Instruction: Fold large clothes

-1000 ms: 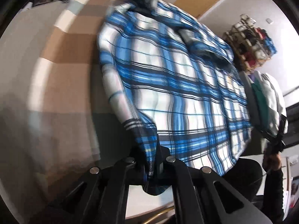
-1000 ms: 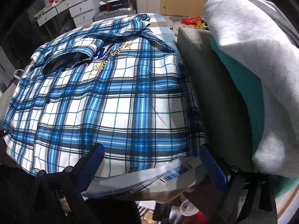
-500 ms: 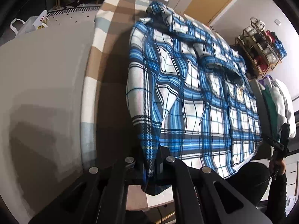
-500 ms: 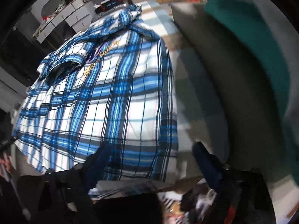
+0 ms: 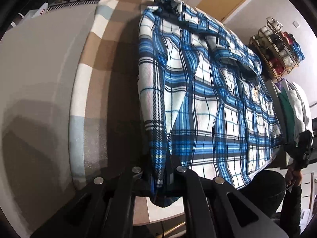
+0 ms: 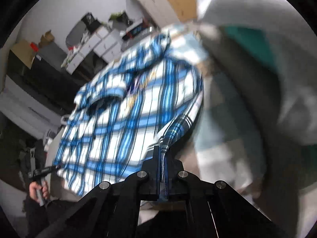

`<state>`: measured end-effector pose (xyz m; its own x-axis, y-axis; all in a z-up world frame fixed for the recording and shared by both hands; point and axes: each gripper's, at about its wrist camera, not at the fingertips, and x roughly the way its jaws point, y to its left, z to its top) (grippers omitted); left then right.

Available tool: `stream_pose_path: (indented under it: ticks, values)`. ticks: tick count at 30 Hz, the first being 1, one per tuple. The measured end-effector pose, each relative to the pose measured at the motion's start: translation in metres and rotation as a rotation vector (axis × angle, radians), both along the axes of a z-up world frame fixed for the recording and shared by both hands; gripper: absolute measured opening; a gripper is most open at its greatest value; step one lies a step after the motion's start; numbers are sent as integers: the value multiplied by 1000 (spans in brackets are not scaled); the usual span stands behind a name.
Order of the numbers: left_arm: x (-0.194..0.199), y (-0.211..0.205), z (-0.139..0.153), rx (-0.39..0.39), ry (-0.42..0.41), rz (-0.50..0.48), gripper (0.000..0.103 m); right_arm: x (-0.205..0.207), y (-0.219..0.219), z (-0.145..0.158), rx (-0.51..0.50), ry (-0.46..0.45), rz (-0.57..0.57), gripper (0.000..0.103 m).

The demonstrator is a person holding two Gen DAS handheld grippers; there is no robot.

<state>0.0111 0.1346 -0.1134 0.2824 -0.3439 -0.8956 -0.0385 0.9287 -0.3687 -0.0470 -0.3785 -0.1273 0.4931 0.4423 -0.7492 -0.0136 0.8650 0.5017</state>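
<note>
A blue plaid shirt point(image 5: 214, 99) lies spread on a desk point(image 5: 39, 79) covered by a tan-and-white checked cloth point(image 5: 99, 45), collar at the far end and hem toward the near edge. The left gripper point(image 5: 159, 170) has its jaws clamped on the shirt's near left hem corner, a fold of fabric drooping below them over the desk edge. The right gripper point(image 6: 162, 170) has its jaws clamped on the near right hem edge, a narrow ridge of plaid running up from between them; that view is blurred. Each gripper shows small in the other's view, held by a hand in a dark sleeve at the opposite hem corner. A pile of grey and green clothes point(image 6: 257, 45) sits just right of the shirt. A wire rack point(image 5: 277, 45) of small items stands by the far wall.
</note>
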Motion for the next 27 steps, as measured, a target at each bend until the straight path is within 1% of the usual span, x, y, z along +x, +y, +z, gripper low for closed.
stream_pose_path:
  ticks: [2, 3, 4, 5, 6, 8, 10, 11, 12, 13, 14, 15, 18, 20, 22, 24, 27]
  values:
    - [-1, -1, 0, -5, 4, -9, 6, 0, -4, -10, 14, 43, -9, 7]
    - [-1, -2, 0, -5, 9, -15, 8, 0, -6, -15, 31, 62, -8, 11]
    - [0, -2, -1, -3, 16, -17, 13, -1, -8, -18, 34, 67, -11, 15]
    - [0, -2, -3, -7, 30, -20, 16, 0, -8, -19, 31, 66, -12, 32]
    - [0, -1, -2, -14, 24, -19, 19, 1, -7, -20, 29, 65, -5, 50]
    - [1, 0, -2, -41, 33, -20, 26, 2, -3, -17, 30, 44, 12, 62]
    - [1, 0, -2, -62, 35, -22, 30, 4, 5, -15, -7, 44, 23, 63]
    - [1, -1, -2, -56, 33, -35, 29, 5, 7, -15, -13, 43, 32, 57]
    - [0, -3, -1, -44, 23, -50, 27, 6, 11, -15, -8, 41, 48, 26]
    - [-1, -6, -3, -30, 31, -73, 0, 7, 14, -15, -28, 44, 48, 6]
    - [-3, -6, -6, -52, 51, -72, 1, 7, 14, -14, -40, 36, 42, 4]
    - [-5, -3, -6, -73, 47, -46, 1, 7, 20, -11, -39, 16, 38, 4]
    - [-19, -1, 3, -120, 27, -24, 1, -6, 20, 12, -62, -90, 18, 3]
    - [-31, -1, 12, -169, 9, -26, 1, -19, 15, 34, -31, -161, 0, 3]
    - [-50, -6, 27, -207, -23, -47, 1, -30, 10, 55, 14, -200, -2, 3]
    - [-69, -10, 42, -244, -57, -55, 1, -41, 8, 71, 47, -223, 10, 3]
    - [-97, -16, 65, -305, -94, -85, 1, -60, 3, 86, 83, -240, 18, 3]
